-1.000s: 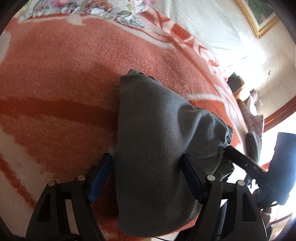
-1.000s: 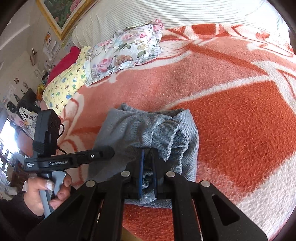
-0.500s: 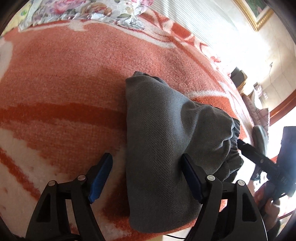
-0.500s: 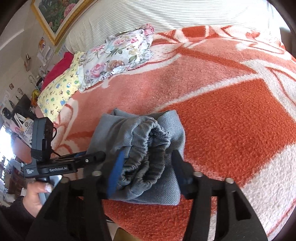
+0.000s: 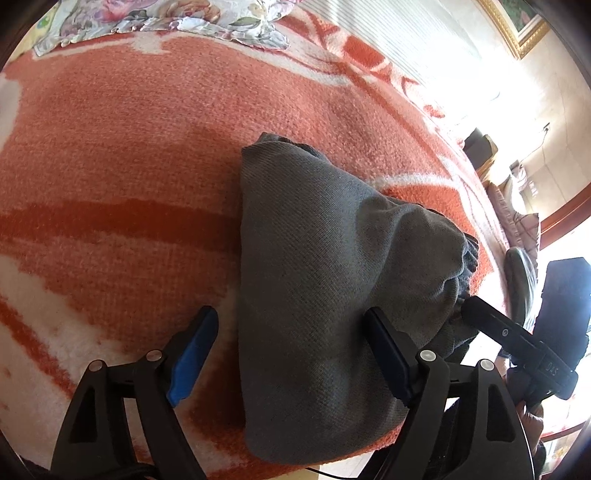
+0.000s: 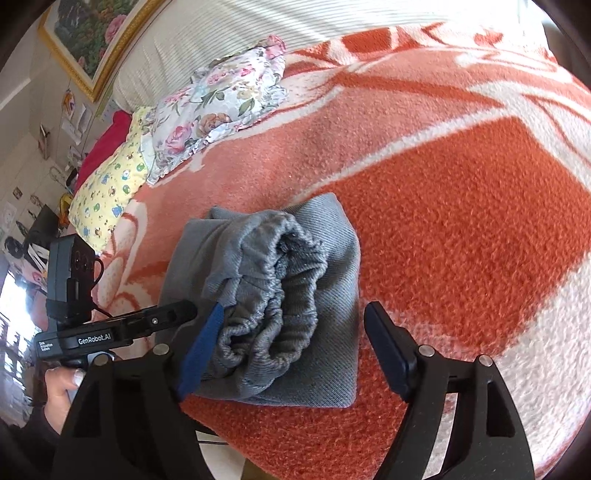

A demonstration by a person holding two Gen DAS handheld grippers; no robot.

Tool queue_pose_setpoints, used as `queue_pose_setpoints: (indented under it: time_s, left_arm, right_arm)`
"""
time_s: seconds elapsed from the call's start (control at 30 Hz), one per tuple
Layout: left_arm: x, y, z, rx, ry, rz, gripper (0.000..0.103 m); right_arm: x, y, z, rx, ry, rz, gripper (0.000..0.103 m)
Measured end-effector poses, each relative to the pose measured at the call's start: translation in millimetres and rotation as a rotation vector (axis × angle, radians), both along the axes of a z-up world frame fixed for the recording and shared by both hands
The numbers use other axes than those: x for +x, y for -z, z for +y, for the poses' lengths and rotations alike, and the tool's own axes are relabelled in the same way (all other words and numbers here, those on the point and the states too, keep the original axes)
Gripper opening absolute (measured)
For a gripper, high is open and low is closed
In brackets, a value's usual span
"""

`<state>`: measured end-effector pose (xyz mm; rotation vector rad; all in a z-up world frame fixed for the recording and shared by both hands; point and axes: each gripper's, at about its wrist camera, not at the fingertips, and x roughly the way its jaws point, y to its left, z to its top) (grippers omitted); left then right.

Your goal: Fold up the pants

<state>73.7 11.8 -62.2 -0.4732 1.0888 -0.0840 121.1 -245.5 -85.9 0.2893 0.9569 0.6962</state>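
Observation:
The grey pants (image 5: 325, 273) lie folded into a compact bundle on the orange and white blanket (image 5: 122, 147), near the bed's front edge. In the right wrist view the pants (image 6: 280, 291) show their gathered elastic waistband on top. My left gripper (image 5: 291, 343) is open, its fingers straddling the bundle's near part without gripping it. My right gripper (image 6: 291, 339) is open and empty, its fingers either side of the waistband end. The left gripper's body shows in the right wrist view (image 6: 110, 328), beside the pants.
Floral pillow (image 6: 221, 99) and yellow pillow (image 6: 107, 184) lie at the head of the bed, by the striped headboard (image 6: 258, 33). The blanket (image 6: 461, 221) stretches wide to the right. The bed's edge is just below the pants. Room furniture (image 5: 517, 206) stands beyond.
My right gripper opened and let go of the waistband, then drew back a little. The pants settled onto the blanket. The left gripper stayed open and shifted slightly.

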Motion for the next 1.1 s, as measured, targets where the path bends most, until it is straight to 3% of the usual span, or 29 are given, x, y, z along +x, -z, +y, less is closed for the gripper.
queue_pose_setpoints:
  time_s: [0.17, 0.27, 0.37, 0.53, 0.7, 0.93, 1.1]
  left_arm:
    - [6, 0, -3, -0.005, -0.009, 0.003, 0.083]
    - [8, -1, -10, 0.015, 0.008, -0.01, 0.078]
    - [10, -2, -15, 0.033, 0.021, -0.021, 0.072]
    - [9, -2, -11, -0.012, 0.015, -0.041, 0.057]
    - [5, -9, -14, -0.018, 0.024, -0.065, 0.043]
    - [-2, -21, -6, -0.056, 0.013, -0.095, 0.034]
    - [-9, -29, -2, -0.035, 0.001, -0.115, 0.03]
  right_arm:
    - [4, 3, 1, 0.025, -0.006, 0.009, 0.082]
    - [4, 6, 4, 0.026, -0.007, -0.004, 0.082]
    - [5, 10, 5, 0.064, -0.014, 0.008, 0.074]
    - [4, 9, 4, 0.08, -0.028, -0.001, 0.061]
    - [2, 1, 8, 0.078, -0.033, -0.015, 0.054]
    - [-1, -12, 10, 0.107, -0.039, -0.021, 0.048]
    - [-3, -22, 18, 0.119, -0.059, -0.033, 0.043]
